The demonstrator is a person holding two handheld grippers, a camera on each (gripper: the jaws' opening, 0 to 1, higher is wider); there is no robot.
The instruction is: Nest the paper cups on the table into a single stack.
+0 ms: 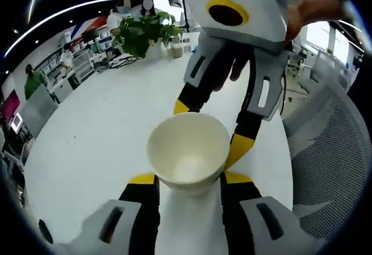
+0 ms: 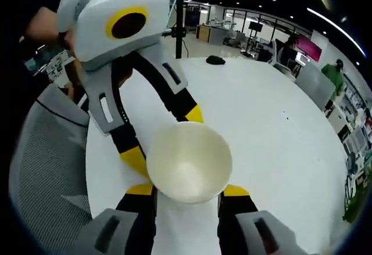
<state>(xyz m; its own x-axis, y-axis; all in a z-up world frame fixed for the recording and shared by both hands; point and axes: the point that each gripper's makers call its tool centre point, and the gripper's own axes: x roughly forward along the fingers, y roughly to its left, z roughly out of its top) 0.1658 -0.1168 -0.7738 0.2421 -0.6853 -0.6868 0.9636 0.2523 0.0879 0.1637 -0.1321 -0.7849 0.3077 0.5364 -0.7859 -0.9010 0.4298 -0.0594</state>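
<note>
One white paper cup (image 1: 189, 150) stands mouth up on the white table (image 1: 99, 139). My left gripper (image 1: 189, 178) has its yellow-tipped jaws pressed to the cup's lower sides. From the far side, my right gripper (image 1: 210, 128) reaches in, a hand on its grey body, with its jaws around the same cup. In the right gripper view the cup (image 2: 189, 162) sits between my right gripper's (image 2: 187, 190) jaws, and the left gripper (image 2: 164, 137) clasps it from behind. Whether other cups are nested inside it I cannot tell.
A potted plant (image 1: 142, 34) and small items stand at the table's far end. A grey mesh chair (image 1: 331, 150) is at the table's edge beside the cup. A small dark object (image 2: 215, 60) lies far off on the table. People are in the office behind.
</note>
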